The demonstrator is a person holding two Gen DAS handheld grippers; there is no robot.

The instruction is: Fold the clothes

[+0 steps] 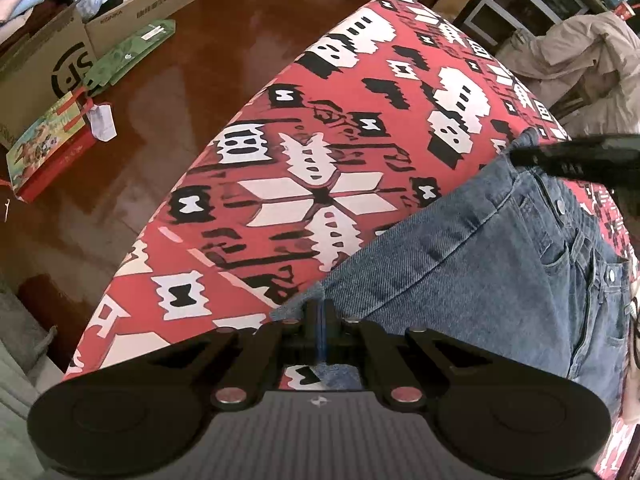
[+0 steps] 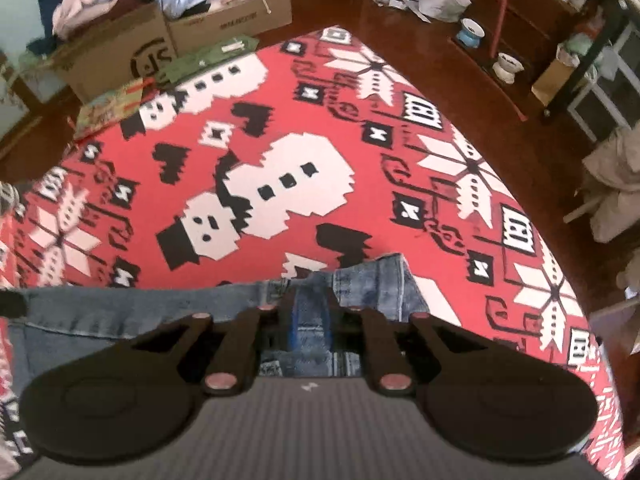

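A pair of blue denim jeans lies on a table covered with a red cloth printed with snowmen. In the left wrist view my left gripper is shut on a thin corner of the denim at its near left edge. My right gripper reaches in from the right at the far corner of the jeans by the waistband. In the right wrist view my right gripper is shut on a thick fold of the jeans, with denim filling the narrow gap between its fingers. The fabric stretches left toward the left gripper's tip.
Cardboard boxes full of clothes and a flat colourful box stand on the dark wooden floor left of the table. A beige coat hangs over a chair at the right. Bowls sit on a low shelf beyond the table.
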